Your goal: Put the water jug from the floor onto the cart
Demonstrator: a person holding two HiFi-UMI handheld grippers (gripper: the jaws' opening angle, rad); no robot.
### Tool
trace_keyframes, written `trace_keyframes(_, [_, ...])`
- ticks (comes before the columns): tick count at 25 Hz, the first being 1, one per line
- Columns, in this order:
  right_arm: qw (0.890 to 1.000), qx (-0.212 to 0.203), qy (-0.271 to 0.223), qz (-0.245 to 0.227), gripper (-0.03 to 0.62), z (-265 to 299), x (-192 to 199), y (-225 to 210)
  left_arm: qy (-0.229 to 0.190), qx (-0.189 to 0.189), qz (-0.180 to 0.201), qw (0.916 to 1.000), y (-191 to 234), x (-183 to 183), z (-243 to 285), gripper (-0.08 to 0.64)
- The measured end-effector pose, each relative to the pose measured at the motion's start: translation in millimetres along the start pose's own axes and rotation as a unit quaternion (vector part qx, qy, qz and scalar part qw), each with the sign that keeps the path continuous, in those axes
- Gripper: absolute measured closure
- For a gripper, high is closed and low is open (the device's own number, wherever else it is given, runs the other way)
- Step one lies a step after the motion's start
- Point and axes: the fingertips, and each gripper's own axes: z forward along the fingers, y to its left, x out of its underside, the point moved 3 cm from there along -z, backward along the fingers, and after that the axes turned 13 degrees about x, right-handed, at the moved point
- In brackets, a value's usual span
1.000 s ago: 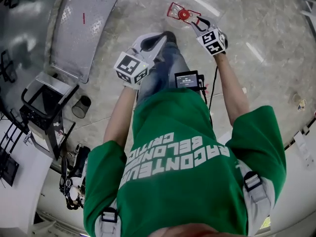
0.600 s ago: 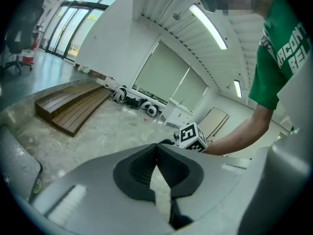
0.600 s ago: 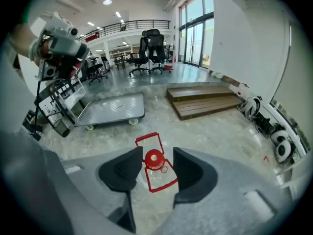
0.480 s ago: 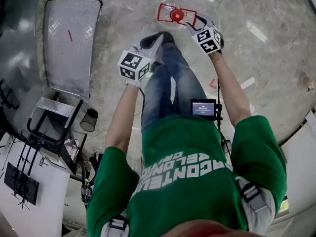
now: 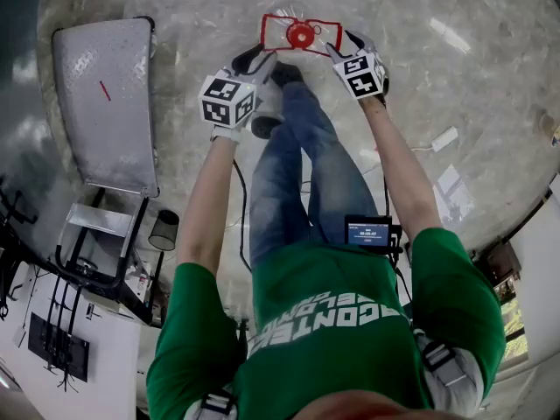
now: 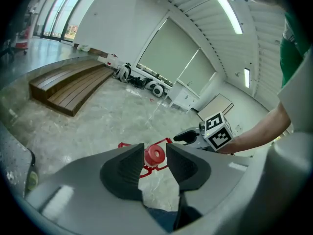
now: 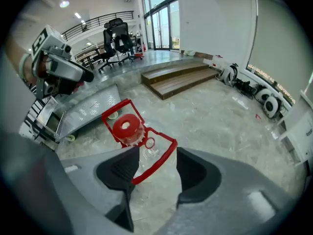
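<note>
Head view steeply down from above, both gripper views low, close, sharing water jug (image 5: pixel 300 33)

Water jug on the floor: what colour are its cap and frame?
Both red, on the clear water jug; clearest in the right gripper view.

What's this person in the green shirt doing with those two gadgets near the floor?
A person is bending toward a clear water jug with a red cap, which sits on the floor. They have a hand-held gripper in each hand. The left gripper and right gripper are on either side of the jug. Their jaws have just been opening and stand apart, lined up on the jug but not yet gripping it. The flat cart meant for it stands to the person's left.
</note>
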Motion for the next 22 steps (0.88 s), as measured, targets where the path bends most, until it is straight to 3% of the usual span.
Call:
trace_keyframes(5, [0.997, 0.002, 0.032, 0.067, 0.358, 28.3, 18.7, -4.9, 0.034, -0.025, -0.030, 0.9987, 51.6, 24.5, 29.9, 0.380])
trace_keyframes(15, [0.991, -0.027, 0.060, 0.115, 0.366, 58.4, 29.2, 9.9, 0.073, -0.041, -0.083, 0.9931, 102.9, 64.3, 62.0, 0.398])
trace_keyframes(19, [0.989, -0.029, 0.061, 0.129, 0.495, 59.9, 31.7, 12.6, 0.079, -0.029, -0.099, 0.9915, 101.5, 68.4, 70.9, 0.455])
trace_keyframes(22, [0.983, -0.029, 0.056, 0.171, 0.549, 59.7, 30.1, 8.0, 0.077, -0.022, -0.133, 0.9879, 99.9, 69.8, 71.9, 0.476])
